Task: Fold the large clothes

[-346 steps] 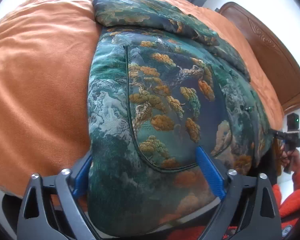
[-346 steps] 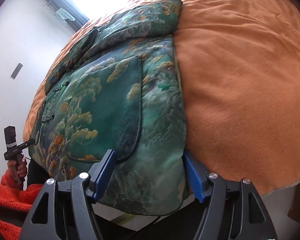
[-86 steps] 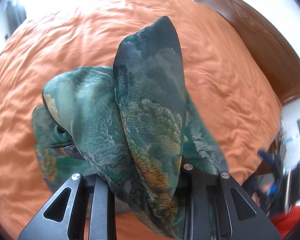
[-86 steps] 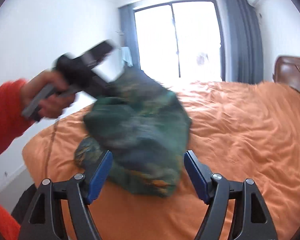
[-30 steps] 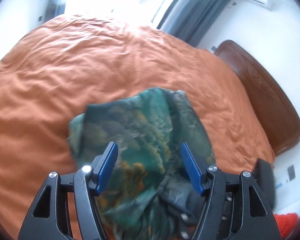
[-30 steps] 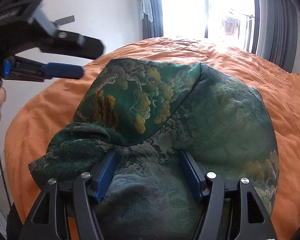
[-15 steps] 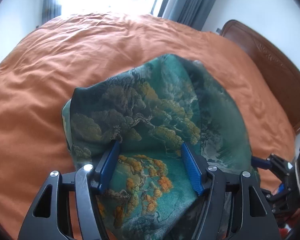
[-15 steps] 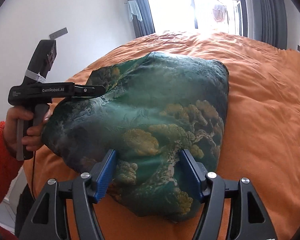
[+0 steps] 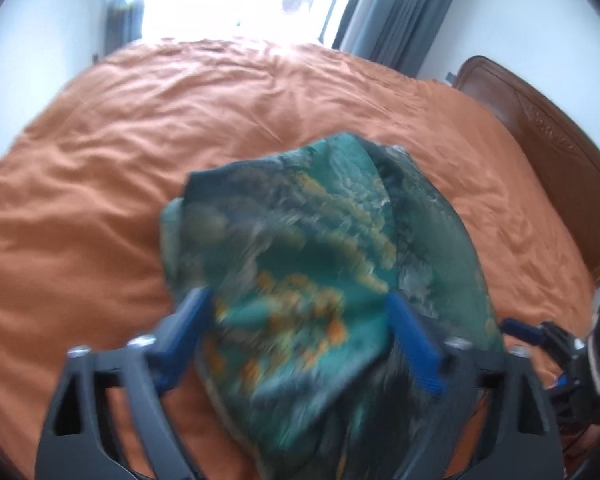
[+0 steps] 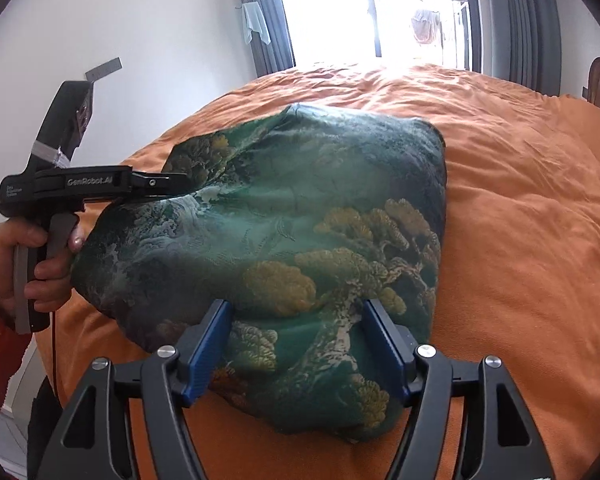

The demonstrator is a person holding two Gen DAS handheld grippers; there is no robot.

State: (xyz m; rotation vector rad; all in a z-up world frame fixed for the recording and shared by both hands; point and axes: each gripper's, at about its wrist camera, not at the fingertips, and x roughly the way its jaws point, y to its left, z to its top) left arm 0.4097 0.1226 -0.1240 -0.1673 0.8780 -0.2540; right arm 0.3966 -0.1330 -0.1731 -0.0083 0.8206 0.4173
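Two grippers work our folded green brocade garment, which lies on the orange bed. Our left gripper is opening its jaws, wide apart with the cloth loose between them; our right gripper straddles the near edge, jaws also opening, pads apparently touching the fabric's sides.
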